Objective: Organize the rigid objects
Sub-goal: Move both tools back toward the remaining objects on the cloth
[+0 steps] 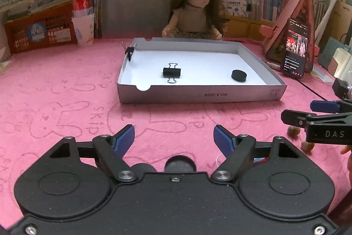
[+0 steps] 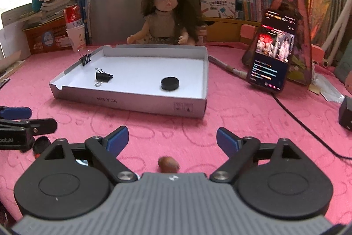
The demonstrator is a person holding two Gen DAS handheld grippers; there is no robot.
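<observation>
A shallow grey box lid (image 1: 198, 96) (image 2: 132, 100) lies on the pink cloth. It holds a black binder clip (image 1: 171, 72) (image 2: 103, 76) and a black round puck (image 1: 238, 75) (image 2: 169, 83); a second binder clip (image 1: 129, 51) (image 2: 85, 60) is clipped on its left wall. My left gripper (image 1: 173, 139) is open and empty, with a black round piece (image 1: 180, 165) on the cloth just behind its fingers. My right gripper (image 2: 172, 139) is open and empty above a brown nut (image 2: 168, 165). More nuts (image 1: 293, 131) lie under the right gripper in the left wrist view.
A doll (image 1: 195, 14) (image 2: 164, 19) sits behind the lid. A lit phone (image 1: 296, 47) (image 2: 272, 50) leans on a pink stand at right, its cable (image 2: 308, 127) across the cloth. A red can and paper cup (image 1: 83, 21) stand at back left. Books line the back.
</observation>
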